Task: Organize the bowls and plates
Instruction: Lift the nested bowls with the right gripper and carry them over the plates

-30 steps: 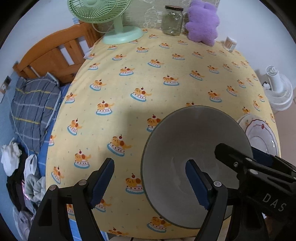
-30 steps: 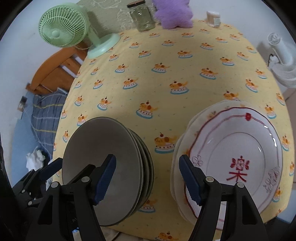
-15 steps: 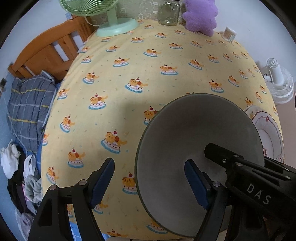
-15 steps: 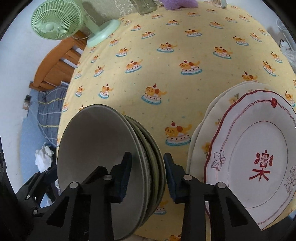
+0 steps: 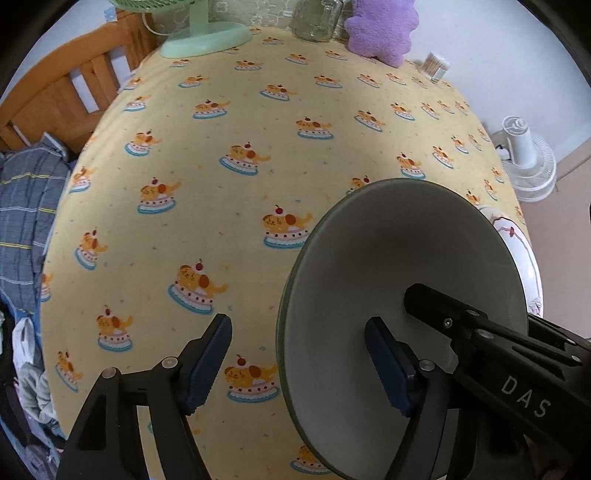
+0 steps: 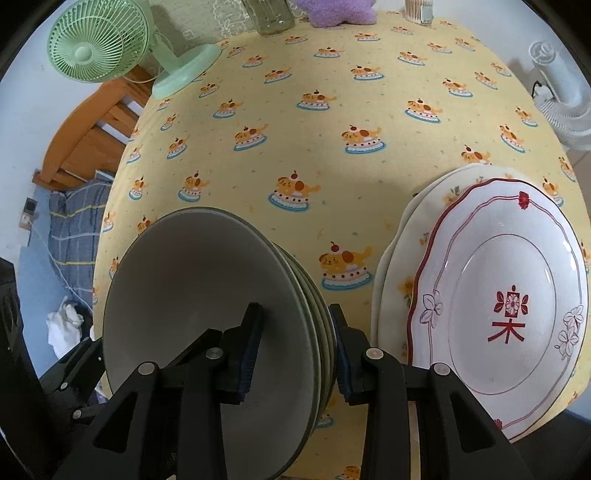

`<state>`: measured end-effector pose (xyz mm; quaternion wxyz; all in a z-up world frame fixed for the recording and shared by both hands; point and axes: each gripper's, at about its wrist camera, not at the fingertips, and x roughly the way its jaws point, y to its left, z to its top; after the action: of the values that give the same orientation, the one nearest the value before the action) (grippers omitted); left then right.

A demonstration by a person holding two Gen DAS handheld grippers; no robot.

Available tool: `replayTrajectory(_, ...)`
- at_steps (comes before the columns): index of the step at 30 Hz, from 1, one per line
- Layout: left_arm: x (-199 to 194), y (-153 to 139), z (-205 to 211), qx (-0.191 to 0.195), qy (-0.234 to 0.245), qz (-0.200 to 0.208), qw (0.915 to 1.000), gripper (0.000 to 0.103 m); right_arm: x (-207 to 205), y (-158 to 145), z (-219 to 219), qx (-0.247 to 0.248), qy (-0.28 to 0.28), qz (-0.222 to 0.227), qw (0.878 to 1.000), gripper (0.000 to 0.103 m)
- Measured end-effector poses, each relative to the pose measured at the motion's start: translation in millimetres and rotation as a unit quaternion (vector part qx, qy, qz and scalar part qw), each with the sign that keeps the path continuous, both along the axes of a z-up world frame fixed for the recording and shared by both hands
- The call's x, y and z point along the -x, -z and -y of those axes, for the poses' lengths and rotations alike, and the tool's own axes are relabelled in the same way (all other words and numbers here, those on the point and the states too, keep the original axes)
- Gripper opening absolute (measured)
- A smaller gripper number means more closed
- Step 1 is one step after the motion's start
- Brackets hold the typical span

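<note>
- Right gripper [image 6: 295, 350]: lower centre of the right wrist view, pointing steeply down, jaws just closed and pinching the near rim of the grey bowl stack [image 6: 192, 295] (several nested).
- Left gripper [image 5: 295, 365]: spread, jaws narrowing; one finger inside the top bowl, one outside.
- Plate stack [image 6: 498, 314]: lower right, red-trimmed plate uppermost.
- Glass jar [image 6: 267, 16]: top edge, contents unclear.

A stack of grey bowls [image 6: 207, 295] with dark green rims sits nested on the near part of the yellow tablecloth. To its right lies a stack of plates [image 6: 495, 295]: a white, red-trimmed scalloped plate with floral motifs on cream plates.
</note>
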<state>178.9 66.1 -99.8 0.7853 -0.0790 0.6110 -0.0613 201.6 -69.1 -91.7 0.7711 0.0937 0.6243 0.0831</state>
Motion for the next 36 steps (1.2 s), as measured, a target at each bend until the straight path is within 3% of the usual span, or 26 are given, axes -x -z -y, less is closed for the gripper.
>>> replayTrajectory(7,-0.5,2.2,-2.4,0.032,0.012,0.014,0.9993,0.072,2.6,-0.6,0.9,0.008,0.016,0.004,1.000,0.039)
replayTrajectory(12,1.7,-2.8,5.2,0.053,0.031,0.024,0.9978,0.048,2.7,-1.1,-1.4,0.015,0.014,0.005,1.000,0.039)
replayTrajectory(29,8.4,-8.3,9.1,0.039,0.004,0.017,0.9991,0.046,4.8,-4.1,-2.0,0.008,-0.006,0.006,1.000,0.040)
replayTrajectory(36,14.1,-25.7,2.7,0.037,0.018,0.030,0.9987,0.046,14.0,-20.3,-8.0,0.009,0.003,0.014,1.000,0.040)
